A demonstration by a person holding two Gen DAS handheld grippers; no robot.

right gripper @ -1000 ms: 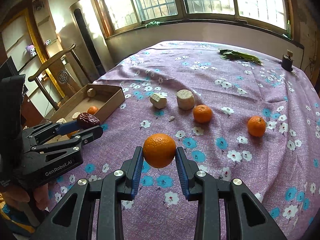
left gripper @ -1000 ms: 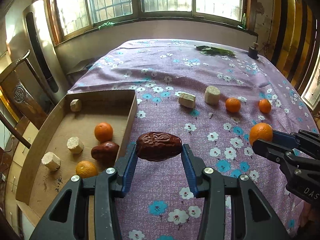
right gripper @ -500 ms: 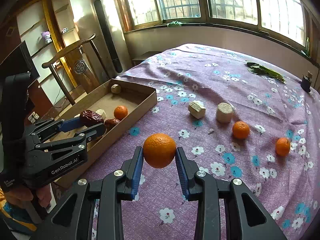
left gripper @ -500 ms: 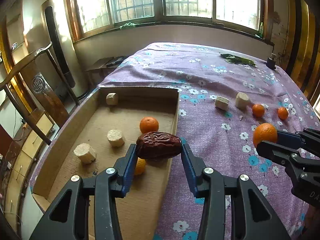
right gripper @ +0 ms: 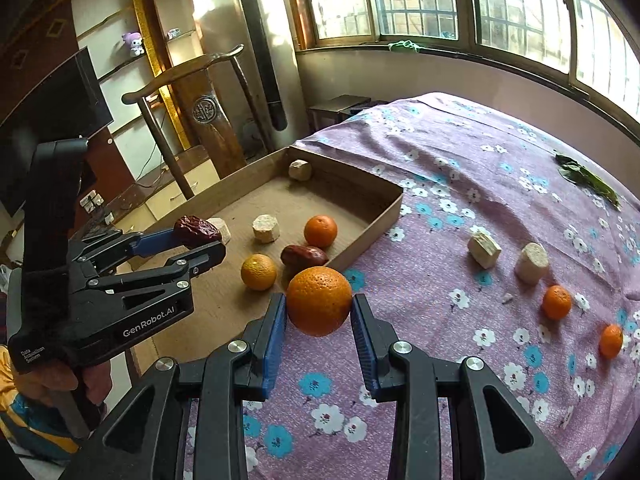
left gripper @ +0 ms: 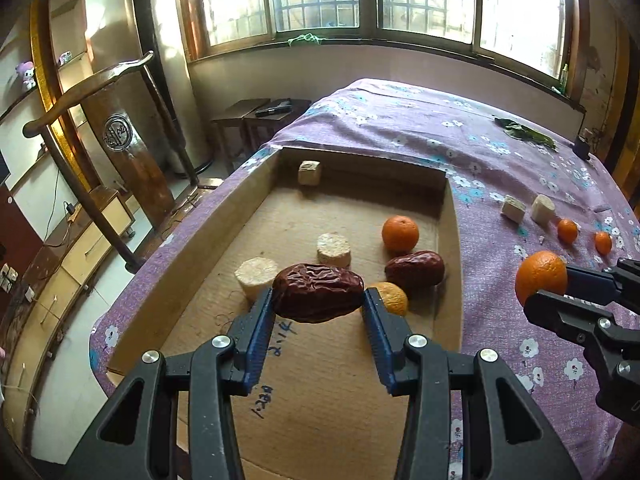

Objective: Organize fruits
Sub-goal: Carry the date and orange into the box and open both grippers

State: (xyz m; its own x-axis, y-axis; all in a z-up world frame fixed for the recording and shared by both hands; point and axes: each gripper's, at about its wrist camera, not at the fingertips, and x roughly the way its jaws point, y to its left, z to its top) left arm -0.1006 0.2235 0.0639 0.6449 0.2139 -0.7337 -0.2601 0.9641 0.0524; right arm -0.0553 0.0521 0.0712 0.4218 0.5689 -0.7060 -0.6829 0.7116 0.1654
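Left gripper [left gripper: 318,306] pinches a wrinkled red date [left gripper: 318,298] by its ends, held in the air above the cardboard tray [left gripper: 200,240] — near its front half. Right gripper [right gripper: 319,312] clamps an orange [right gripper: 319,300] over the purple floral tablecloth [right gripper: 460,184], just off the tray's right wall. Tray floor holds a second date [left gripper: 415,269], two mandarins [left gripper: 400,233], three pale cut chunks [left gripper: 334,249]. On the cloth — two chunks, two small mandarins [right gripper: 556,302] toward the right edge.
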